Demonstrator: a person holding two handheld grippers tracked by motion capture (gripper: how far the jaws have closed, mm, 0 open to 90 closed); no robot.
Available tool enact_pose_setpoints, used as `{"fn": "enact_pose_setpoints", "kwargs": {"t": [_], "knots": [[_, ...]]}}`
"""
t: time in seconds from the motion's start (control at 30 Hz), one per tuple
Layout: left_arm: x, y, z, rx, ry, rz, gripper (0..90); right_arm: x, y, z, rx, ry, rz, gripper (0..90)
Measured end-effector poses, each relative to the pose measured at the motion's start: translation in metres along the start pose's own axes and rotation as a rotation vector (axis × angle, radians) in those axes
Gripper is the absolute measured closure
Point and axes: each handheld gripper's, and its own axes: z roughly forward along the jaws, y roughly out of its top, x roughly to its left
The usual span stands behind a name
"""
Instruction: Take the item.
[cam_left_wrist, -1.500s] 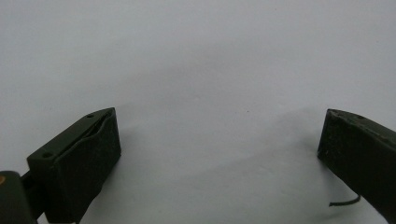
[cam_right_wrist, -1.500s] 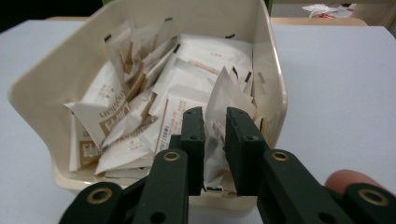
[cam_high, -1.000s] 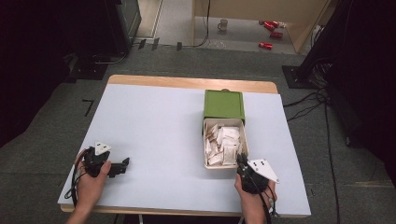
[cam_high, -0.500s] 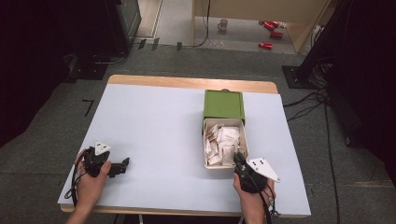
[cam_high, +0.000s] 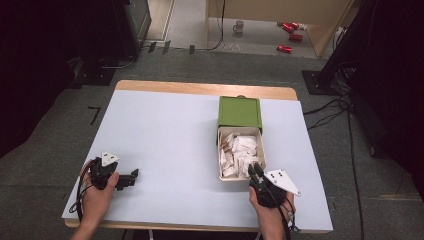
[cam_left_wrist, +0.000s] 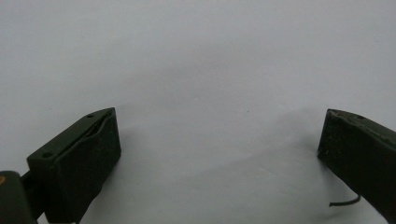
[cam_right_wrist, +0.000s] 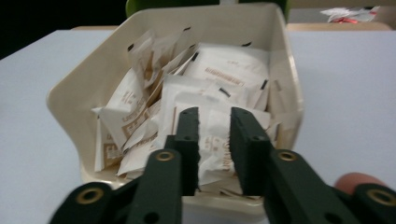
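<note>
A green box (cam_high: 239, 111) stands right of the table's middle. Its cream drawer (cam_high: 262, 150) (cam_right_wrist: 70, 88) is pulled out toward me and holds several white sachets (cam_high: 239, 150) (cam_right_wrist: 229, 70). My right gripper (cam_high: 255, 170) (cam_right_wrist: 215, 114) points into the drawer's near end. Its jaws have just been opening and now stand a narrow gap apart, over the sachets, and I see no pad pressing on any of them. At the near left, my left gripper (cam_high: 134, 176) (cam_left_wrist: 219, 135) lies on the pale table (cam_high: 170, 135), open wide with nothing between its jaws.
Bare tabletop stretches between the two hands and left of the box. On the floor beyond the table are a mug (cam_high: 239, 26) and red cans (cam_high: 289, 30). Cables (cam_high: 340, 105) run along the floor at the right.
The right gripper's jaws look slightly wider apart at the drawer's near end. Both hands, the box and the drawer have kept their places.
</note>
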Motion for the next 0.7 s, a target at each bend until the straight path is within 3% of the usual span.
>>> {"fn": "enact_pose_setpoints", "kwargs": {"t": [0.1, 0.27, 0.53, 0.7], "knots": [[0.000, 0.000, 0.000, 0.000, 0.000, 0.000, 0.0, 0.004, -0.004, 0.005, 0.036, -0.004, -0.014, 65.2], [0.000, 0.000, 0.000, 0.000, 0.000, 0.000, 0.0, 0.007, -0.010, 0.011, 0.057, -0.019, -0.037, 62.2], [0.000, 0.000, 0.000, 0.000, 0.000, 0.000, 0.0, 0.007, -0.008, 0.006, 0.016, -0.064, -0.054, 67.4], [0.000, 0.000, 0.000, 0.000, 0.000, 0.001, 0.0, 0.007, -0.004, 0.000, -0.025, -0.118, -0.085, 69.9]]}}
